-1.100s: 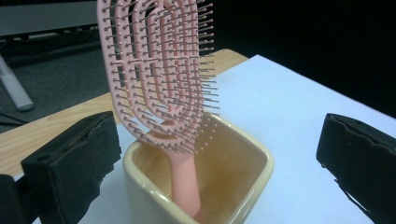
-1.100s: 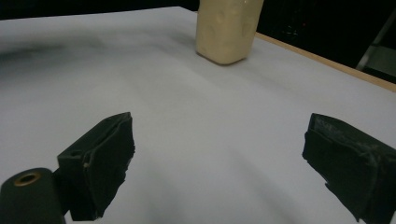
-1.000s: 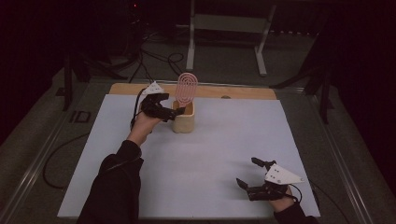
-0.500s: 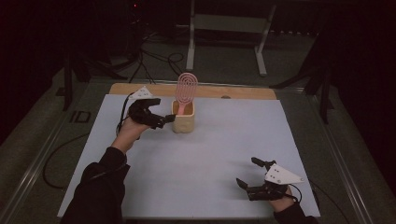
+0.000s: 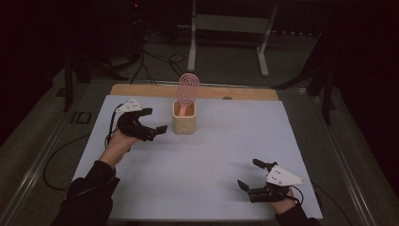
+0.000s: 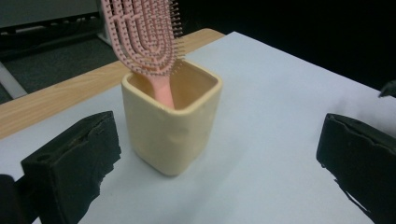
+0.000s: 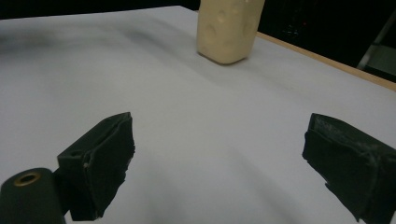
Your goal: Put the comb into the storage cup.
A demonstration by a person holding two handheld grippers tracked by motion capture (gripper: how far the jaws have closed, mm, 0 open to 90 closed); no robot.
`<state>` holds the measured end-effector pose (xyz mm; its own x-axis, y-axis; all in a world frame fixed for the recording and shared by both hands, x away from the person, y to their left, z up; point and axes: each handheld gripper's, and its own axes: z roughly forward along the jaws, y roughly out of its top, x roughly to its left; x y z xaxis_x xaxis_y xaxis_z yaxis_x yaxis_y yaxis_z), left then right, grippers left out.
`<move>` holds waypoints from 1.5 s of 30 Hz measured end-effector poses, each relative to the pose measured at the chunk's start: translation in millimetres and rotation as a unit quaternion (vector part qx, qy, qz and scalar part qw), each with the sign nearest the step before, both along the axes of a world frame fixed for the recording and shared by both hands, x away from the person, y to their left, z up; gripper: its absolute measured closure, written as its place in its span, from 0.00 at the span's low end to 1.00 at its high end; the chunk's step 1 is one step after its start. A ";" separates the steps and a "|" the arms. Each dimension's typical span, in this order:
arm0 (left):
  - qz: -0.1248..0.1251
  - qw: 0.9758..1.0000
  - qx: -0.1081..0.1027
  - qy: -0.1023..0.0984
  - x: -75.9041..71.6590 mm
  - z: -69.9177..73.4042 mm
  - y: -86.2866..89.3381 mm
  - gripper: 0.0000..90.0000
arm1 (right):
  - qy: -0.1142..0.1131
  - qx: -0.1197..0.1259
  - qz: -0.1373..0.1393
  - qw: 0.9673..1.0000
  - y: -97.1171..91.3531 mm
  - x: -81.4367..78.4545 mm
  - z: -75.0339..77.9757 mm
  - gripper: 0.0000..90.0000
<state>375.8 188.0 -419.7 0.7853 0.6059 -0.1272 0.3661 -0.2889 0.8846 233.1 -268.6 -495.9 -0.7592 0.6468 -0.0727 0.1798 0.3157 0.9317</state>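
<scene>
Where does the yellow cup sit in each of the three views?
High view: the yellow cup stands upper centre on the white mat, right of the left tongs.
Left gripper view: centre, cup beyond the open jaws.
Right gripper view: top centre, cup cropped at the top.
Shared landmark: the wooden strip along the mat's far edge.

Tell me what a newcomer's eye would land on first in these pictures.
The pink hairbrush stands out first: it sits handle-down in a cream square cup near the far middle of the white table, its head rising above the rim. Next comes the left gripper, open just left of the cup and apart from it. The right gripper rests open near the table's near right corner.
</scene>
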 end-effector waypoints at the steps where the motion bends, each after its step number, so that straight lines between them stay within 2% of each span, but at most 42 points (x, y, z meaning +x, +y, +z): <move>1: -0.002 1.000 0.002 -0.001 -3.8 -1.4 1.9 0.00 | 0.000 -0.001 0.000 1.000 0.0 0.1 -0.1 0.09; 5: -0.003 1.000 0.003 -0.004 -19.5 -7.1 10.8 0.00 | -0.002 -0.002 0.000 1.000 -0.1 -0.1 0.3 0.09; 6: -0.003 1.000 0.003 -0.004 -19.5 -7.1 10.8 0.00 | -0.002 -0.002 0.000 1.000 -0.1 -0.1 0.3 0.09; 8: -0.003 1.000 0.004 -0.006 -30.3 -11.5 16.8 0.00 | -0.001 -0.003 0.000 1.000 0.2 0.1 -0.1 0.09; 9: -0.003 1.000 0.004 -0.006 -30.3 -11.5 16.8 0.00 | -0.001 -0.003 0.000 1.000 0.5 0.1 -0.3 0.09; 11: -0.002 1.000 0.010 -0.005 -41.4 -17.7 22.1 0.00 | -0.001 -0.005 0.001 1.000 0.9 0.1 -0.5 0.09; 12: -0.002 1.000 0.010 -0.005 -41.4 -17.7 22.1 0.00 | -0.001 -0.005 0.001 1.000 1.0 0.1 -0.5 0.09; 13: -0.003 1.000 0.010 -0.003 -48.4 -22.6 25.2 0.00 | -0.001 -0.006 0.001 1.000 1.1 0.1 -0.5 0.09; 19: -0.006 1.000 0.017 0.001 -69.7 -39.2 30.4 0.00 | -0.002 -0.006 0.000 1.000 0.8 -0.1 -0.1 0.09; 23: -0.006 1.000 0.011 0.006 -84.0 -49.7 35.7 0.00 | -0.002 -0.007 0.001 1.000 1.0 0.0 -0.4 0.09; 26: -0.004 1.000 0.028 0.002 -95.4 -57.6 39.6 0.00 | -0.002 -0.007 0.000 1.000 0.8 0.4 -0.8 0.09; 29: 0.001 1.000 0.020 0.006 -105.6 -64.7 47.3 0.00 | 0.001 -0.008 0.000 1.000 1.0 0.4 -1.2 0.09; 34: 0.029 0.999 0.011 0.006 -123.5 -76.6 65.3 0.00 | 0.001 -0.008 0.001 1.000 1.2 0.6 -1.6 0.09; 40: 0.076 0.997 0.014 0.006 -140.7 -89.5 86.1 0.00 | 0.003 -0.011 0.001 1.000 1.3 1.4 -3.0 0.09; 45: 0.116 0.993 0.035 0.014 -146.2 -95.9 93.7 0.00 | 0.004 -0.013 0.003 1.000 1.6 1.7 -3.5 0.09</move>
